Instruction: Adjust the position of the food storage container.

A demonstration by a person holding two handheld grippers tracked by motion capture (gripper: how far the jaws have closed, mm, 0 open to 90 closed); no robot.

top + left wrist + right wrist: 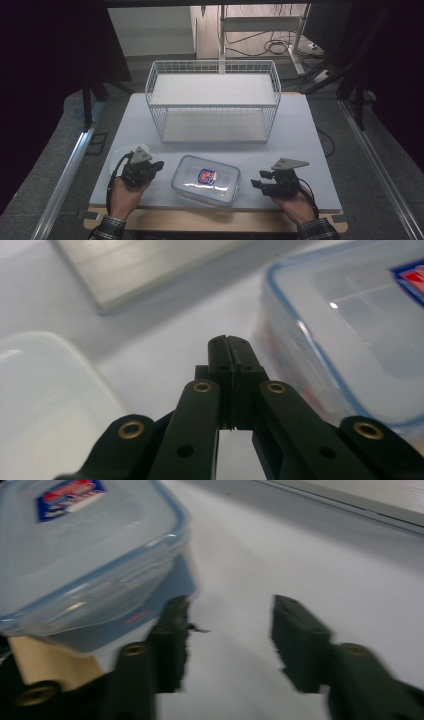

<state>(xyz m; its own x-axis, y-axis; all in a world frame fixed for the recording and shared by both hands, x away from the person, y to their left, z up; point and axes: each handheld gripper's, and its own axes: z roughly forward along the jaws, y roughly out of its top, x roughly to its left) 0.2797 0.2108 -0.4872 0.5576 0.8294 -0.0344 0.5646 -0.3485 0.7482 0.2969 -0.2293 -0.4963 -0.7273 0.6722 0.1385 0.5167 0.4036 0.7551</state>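
Observation:
A clear plastic box (206, 180) with a blue-rimmed lid and a red and blue label lies near the front edge of the white board (300, 135). My left gripper (159, 165) sits just left of the box, jaws shut with nothing in them. In the left gripper view its closed tips (229, 342) point past the box's side (360, 330). To the right of the box, my right gripper (260, 180) has its jaws apart. In the right gripper view they (230, 605) stand over bare board, the box (75, 555) just beside the left jaw.
A white wire rack (270, 120) with two shelves stands at the back middle of the board. A pale, translucent shallow dish or lid (122, 151) lies behind my left gripper, near the board's left edge. Cables and a stand lie on the floor beyond.

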